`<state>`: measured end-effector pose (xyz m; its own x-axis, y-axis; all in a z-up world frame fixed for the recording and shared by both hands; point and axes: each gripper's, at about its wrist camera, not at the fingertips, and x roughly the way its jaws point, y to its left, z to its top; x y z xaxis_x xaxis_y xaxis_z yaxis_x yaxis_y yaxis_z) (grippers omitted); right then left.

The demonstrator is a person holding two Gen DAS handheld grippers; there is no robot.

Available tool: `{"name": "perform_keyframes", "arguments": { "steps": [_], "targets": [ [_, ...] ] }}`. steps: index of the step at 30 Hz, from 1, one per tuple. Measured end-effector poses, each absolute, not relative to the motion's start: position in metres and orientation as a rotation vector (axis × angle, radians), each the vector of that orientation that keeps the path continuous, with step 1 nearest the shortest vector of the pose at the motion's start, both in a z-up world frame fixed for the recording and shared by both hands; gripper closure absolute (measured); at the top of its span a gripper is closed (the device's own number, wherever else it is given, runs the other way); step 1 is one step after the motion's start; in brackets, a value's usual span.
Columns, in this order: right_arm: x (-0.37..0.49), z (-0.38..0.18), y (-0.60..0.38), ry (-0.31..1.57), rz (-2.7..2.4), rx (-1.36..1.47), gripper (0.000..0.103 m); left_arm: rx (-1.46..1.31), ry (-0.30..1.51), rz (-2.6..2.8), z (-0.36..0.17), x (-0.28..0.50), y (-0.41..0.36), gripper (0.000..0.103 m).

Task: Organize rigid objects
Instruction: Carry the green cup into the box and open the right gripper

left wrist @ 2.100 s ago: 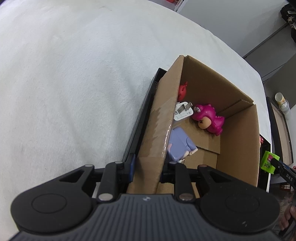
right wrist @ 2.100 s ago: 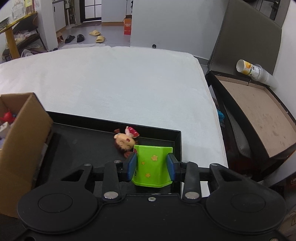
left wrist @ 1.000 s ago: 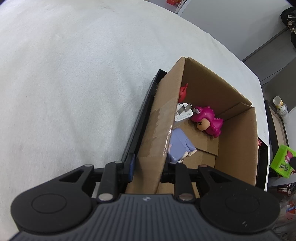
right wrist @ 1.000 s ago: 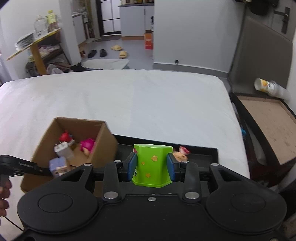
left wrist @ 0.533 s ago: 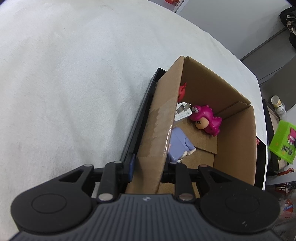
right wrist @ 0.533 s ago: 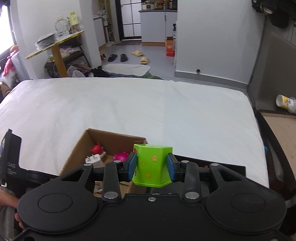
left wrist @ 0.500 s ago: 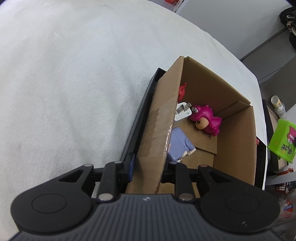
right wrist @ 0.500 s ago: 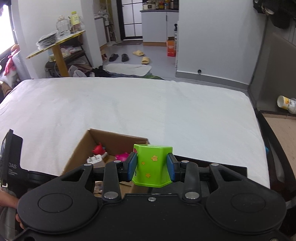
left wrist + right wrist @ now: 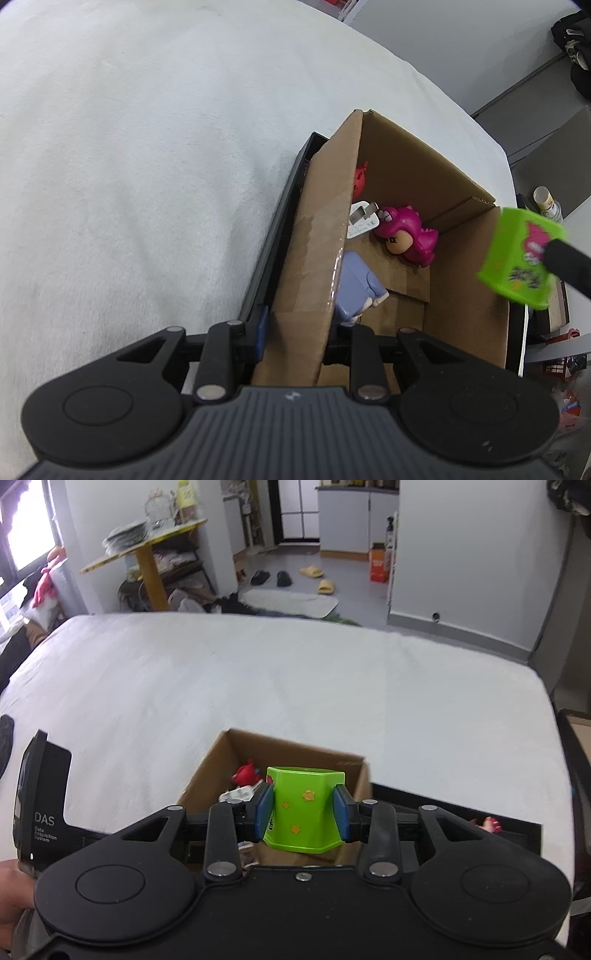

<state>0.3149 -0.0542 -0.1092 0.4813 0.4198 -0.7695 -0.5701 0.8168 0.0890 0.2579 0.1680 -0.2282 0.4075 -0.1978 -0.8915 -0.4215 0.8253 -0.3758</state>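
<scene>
My left gripper (image 9: 295, 332) is shut on the near wall of an open cardboard box (image 9: 314, 258), one blue pad outside and one finger inside. In the box lie a pink dinosaur figure (image 9: 406, 236), a white plug (image 9: 362, 221), a red toy (image 9: 360, 177) and a lilac block (image 9: 354, 291). My right gripper (image 9: 301, 814) is shut on a green box (image 9: 301, 808) with yellow stars, held above the cardboard box (image 9: 207, 771). That green box (image 9: 517, 258) hangs over the cardboard box's right wall in the left wrist view.
The cardboard box stands in a shallow black tray (image 9: 517, 834) on a white bed (image 9: 258, 683). A small doll (image 9: 489, 823) lies in the tray at the right. A hand (image 9: 11, 897) holds the left gripper's body (image 9: 40, 812). A brown case (image 9: 576, 738) lies beside the bed.
My right gripper has carried the green box leftward from above the tray to above the cardboard box. The left gripper has kept its hold on the wall.
</scene>
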Motion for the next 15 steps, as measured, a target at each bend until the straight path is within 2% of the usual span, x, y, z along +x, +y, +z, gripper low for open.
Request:
{"name": "perform_keyframes", "arguments": {
  "steps": [15],
  "targets": [
    [0.309,-0.134,-0.028,0.977,0.603,-0.255,0.067,-0.621,1.157,0.138,-0.23,0.256,0.173,0.077]
  ]
}}
